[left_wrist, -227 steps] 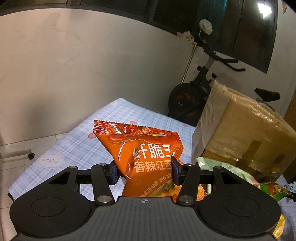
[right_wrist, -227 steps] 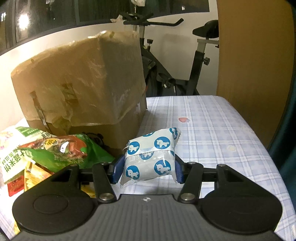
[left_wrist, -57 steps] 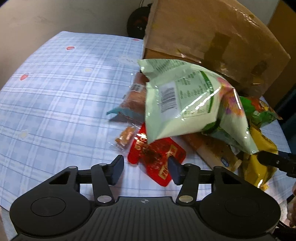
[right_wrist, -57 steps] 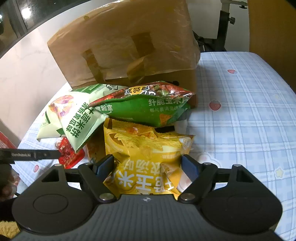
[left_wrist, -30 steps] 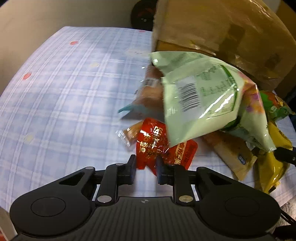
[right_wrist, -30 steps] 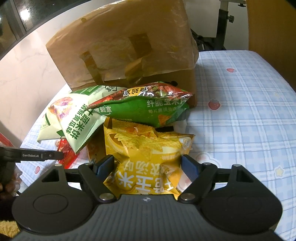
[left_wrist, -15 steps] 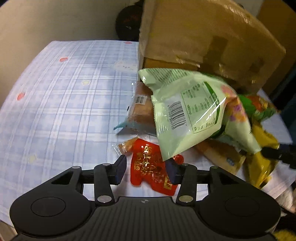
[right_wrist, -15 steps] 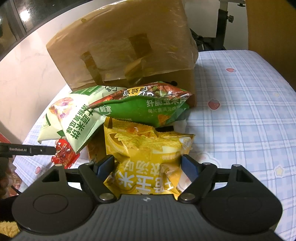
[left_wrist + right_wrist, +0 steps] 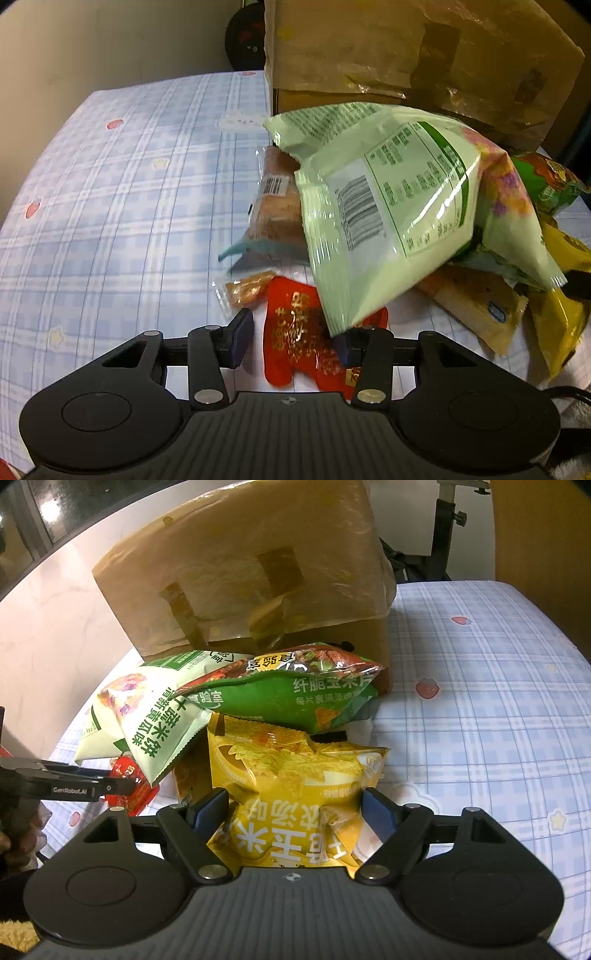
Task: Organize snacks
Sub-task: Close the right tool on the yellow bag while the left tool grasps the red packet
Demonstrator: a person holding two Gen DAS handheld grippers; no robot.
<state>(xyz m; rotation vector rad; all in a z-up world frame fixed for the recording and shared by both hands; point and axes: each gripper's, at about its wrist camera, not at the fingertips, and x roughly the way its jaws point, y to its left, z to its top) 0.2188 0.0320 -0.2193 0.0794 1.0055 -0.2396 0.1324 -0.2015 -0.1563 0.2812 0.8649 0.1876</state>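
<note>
Table (image 9: 122,206) under a blue-and-white plaid cloth with small strawberry, star and cloud prints. Beige wall behind; dark windows upper left in the right wrist view. An exercise bike (image 9: 443,535) stands past the table's far edge. A taped cardboard box (image 9: 251,572) sits at the back of the snack pile, well ahead of both grippers.

Left gripper (image 9: 293,341): jaws have just been opening and now stand apart, a red packet (image 9: 299,343) lying flat on the cloth between them, pads not pressing it. Its long axis runs roughly away from the gripper, the near end reaching under the gripper body. A pale green bag (image 9: 384,218) lies tilted just ahead, barcode side up, its lower corner overlapping the red packet's right side and hiding the right fingertip. Small clear-wrapped orange snack (image 9: 247,288) just ahead-left of the left finger. Brown wrapped cake (image 9: 277,206) farther ahead, long axis pointing away.

Right gripper (image 9: 295,812): jaws wide, clamped on a yellow bag (image 9: 291,797), both pads pressed into its sides. The bag's print reads upside down, its long axis pointing away from the gripper toward the box. A green bag (image 9: 288,698) lies crosswise just beyond it, touching the box front. The left gripper's finger shows at left, a hand (image 9: 14,834) behind it.
</note>
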